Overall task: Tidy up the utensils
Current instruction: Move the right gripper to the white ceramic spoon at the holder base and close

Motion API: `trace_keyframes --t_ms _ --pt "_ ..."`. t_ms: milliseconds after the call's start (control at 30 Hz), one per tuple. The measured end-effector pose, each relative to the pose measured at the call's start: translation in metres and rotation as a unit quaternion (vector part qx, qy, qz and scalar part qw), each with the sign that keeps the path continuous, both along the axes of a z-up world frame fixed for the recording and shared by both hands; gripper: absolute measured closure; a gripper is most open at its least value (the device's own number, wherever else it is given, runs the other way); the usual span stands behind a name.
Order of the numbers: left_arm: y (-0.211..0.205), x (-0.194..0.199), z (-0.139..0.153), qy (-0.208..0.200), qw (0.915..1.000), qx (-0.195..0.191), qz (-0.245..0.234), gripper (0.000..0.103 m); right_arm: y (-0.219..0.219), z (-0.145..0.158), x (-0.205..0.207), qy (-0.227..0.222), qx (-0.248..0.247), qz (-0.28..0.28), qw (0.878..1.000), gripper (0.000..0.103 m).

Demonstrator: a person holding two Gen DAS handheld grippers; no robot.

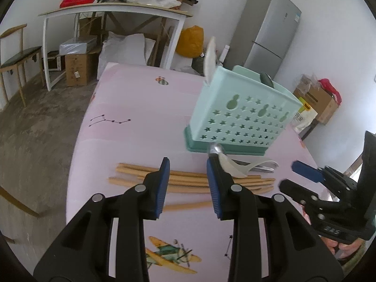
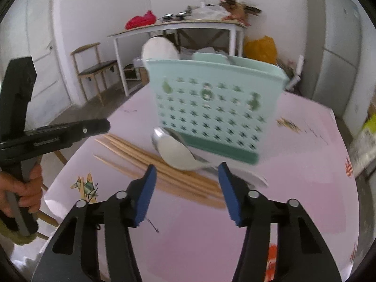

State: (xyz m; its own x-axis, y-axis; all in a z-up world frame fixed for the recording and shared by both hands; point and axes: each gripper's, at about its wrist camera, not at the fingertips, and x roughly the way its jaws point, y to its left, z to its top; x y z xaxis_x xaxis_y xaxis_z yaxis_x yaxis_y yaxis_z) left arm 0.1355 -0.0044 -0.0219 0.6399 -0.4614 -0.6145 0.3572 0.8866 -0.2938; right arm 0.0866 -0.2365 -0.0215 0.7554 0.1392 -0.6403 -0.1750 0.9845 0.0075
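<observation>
Left gripper (image 1: 188, 185): pointing downward over the pink desk (image 1: 131, 141), jaws apart with nothing pressed between the blue pads. Under the gap, a bundle of wooden chopsticks (image 1: 188, 183) lying flat on the desk, crossing from left to right. Just beyond the right pad, a white spoon (image 1: 235, 166) and a metal spoon (image 1: 263, 168), both lying on the desk near the chopsticks. Behind them, a mint-green utensil basket (image 1: 242, 115) standing upright on the desk, with a white spoon handle (image 1: 210, 56) sticking up from its left compartment. In the right wrist view, a hand (image 2: 21, 188) at far left, wrapped around the handle of the left gripper.

Right gripper (image 2: 185, 188): also tilted downward, jaws apart, empty. Chopsticks and the white spoon partly under the gap, not touched by the pads. The basket further ahead, well apart from the jaws. In the background, a white table (image 1: 112, 11), a chair (image 2: 94, 68), a grey refrigerator (image 1: 270, 33).
</observation>
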Motion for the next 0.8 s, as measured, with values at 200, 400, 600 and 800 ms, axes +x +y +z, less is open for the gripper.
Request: trace_keyframes --t_ms 200,400,600,800 --pt "0.008 0.001 0.0 -0.009 0.9998 -0.019 -0.003 0.073 0.028 -0.007 0.018 -0.001 -0.062 0.021 0.998 0.068" --pt "0.008 0.004 -0.006 -0.005 0.9994 -0.032 -0.011 0.073 0.048 -0.017 0.031 0.001 -0.101 0.042 0.994 0.076" --pt "0.011 0.007 -0.012 0.002 0.999 -0.043 -0.011 0.073 0.062 -0.03 0.047 0.013 -0.135 0.045 0.99 0.084" --pt "0.008 0.008 -0.013 0.001 0.9986 -0.049 -0.017 0.073 0.065 -0.042 0.059 0.035 -0.15 0.036 0.987 0.094"
